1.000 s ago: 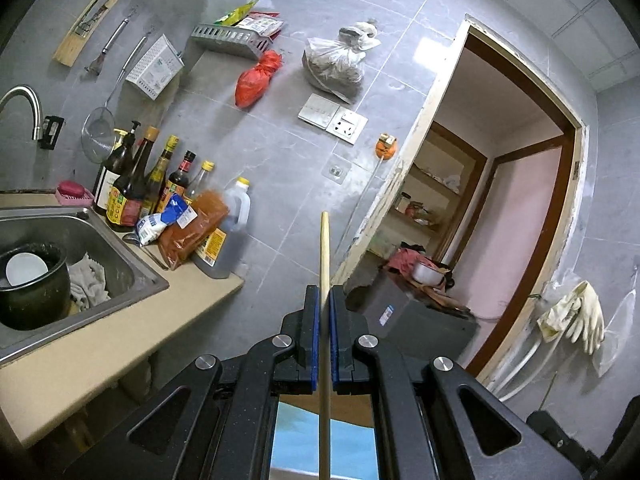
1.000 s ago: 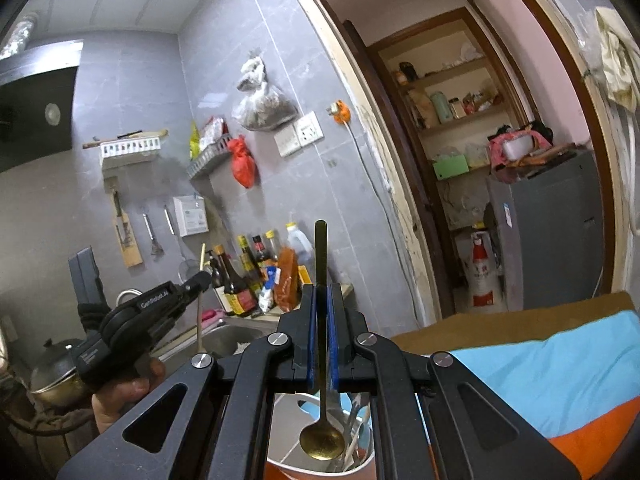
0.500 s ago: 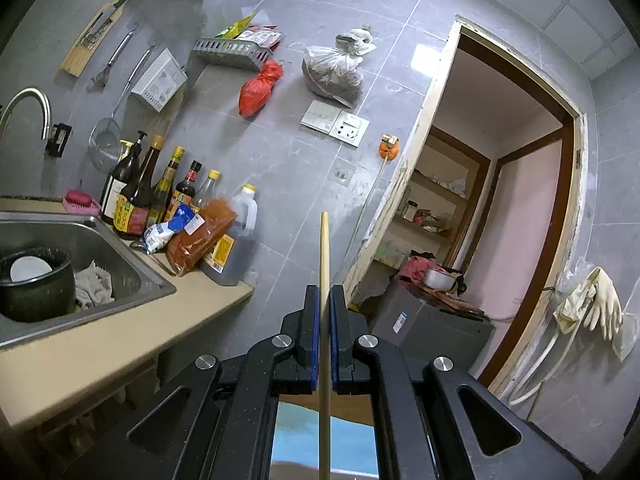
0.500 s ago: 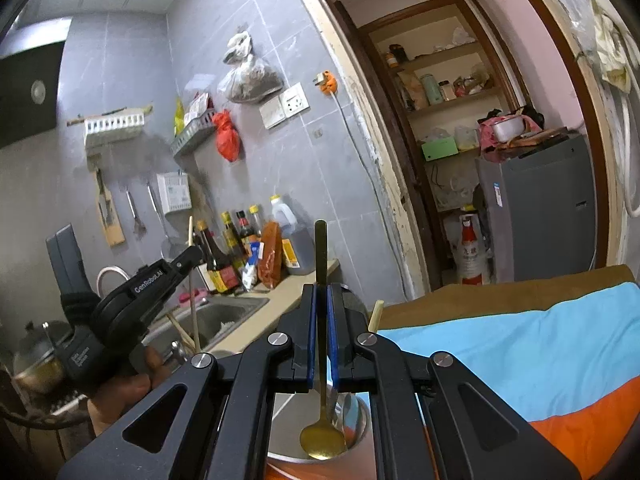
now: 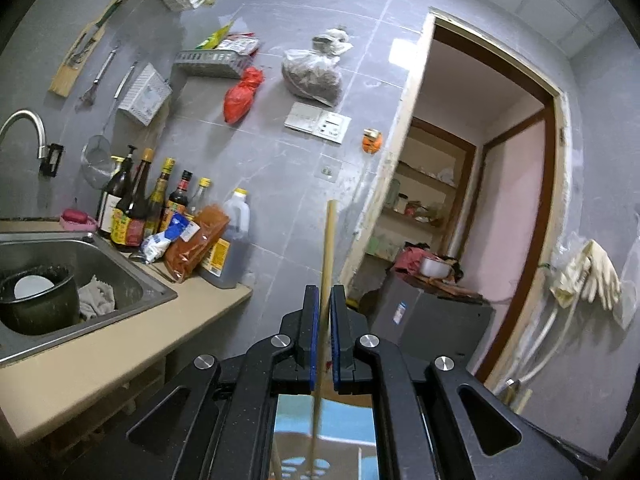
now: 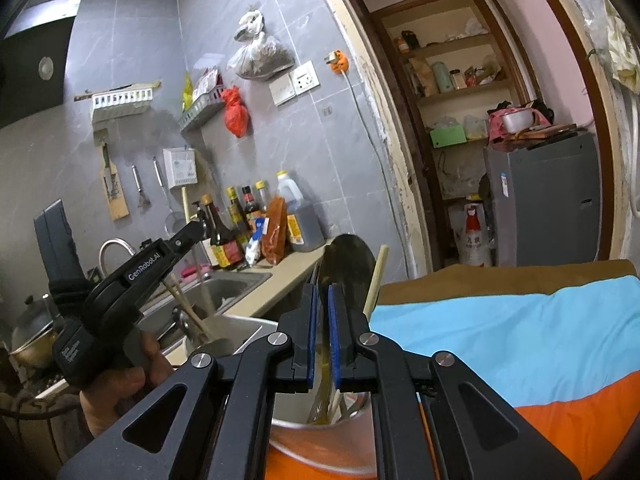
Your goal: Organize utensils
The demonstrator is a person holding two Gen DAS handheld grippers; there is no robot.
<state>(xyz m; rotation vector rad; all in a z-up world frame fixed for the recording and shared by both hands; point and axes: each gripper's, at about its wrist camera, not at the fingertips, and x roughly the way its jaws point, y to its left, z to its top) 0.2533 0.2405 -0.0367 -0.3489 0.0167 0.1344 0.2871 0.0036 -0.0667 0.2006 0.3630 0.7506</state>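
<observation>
My left gripper has its jaws slightly parted with a wooden chopstick standing upright between the pads. It also shows in the right wrist view, held above a steel holder with several chopsticks. My right gripper has its jaws slightly parted, and a blurred gold spoon is slipping down between them into a utensil cup below. A dark ladle and a chopstick stick up from that cup.
A counter with a steel sink, a black pot and sauce bottles is at left. A doorway and grey cabinet are at right. A blue and orange cloth covers the table.
Both grippers' jaws have parted slightly. The gold spoon has dropped down through the right jaws toward the cup. The left gripper's chopstick now stands loose between its pads.
</observation>
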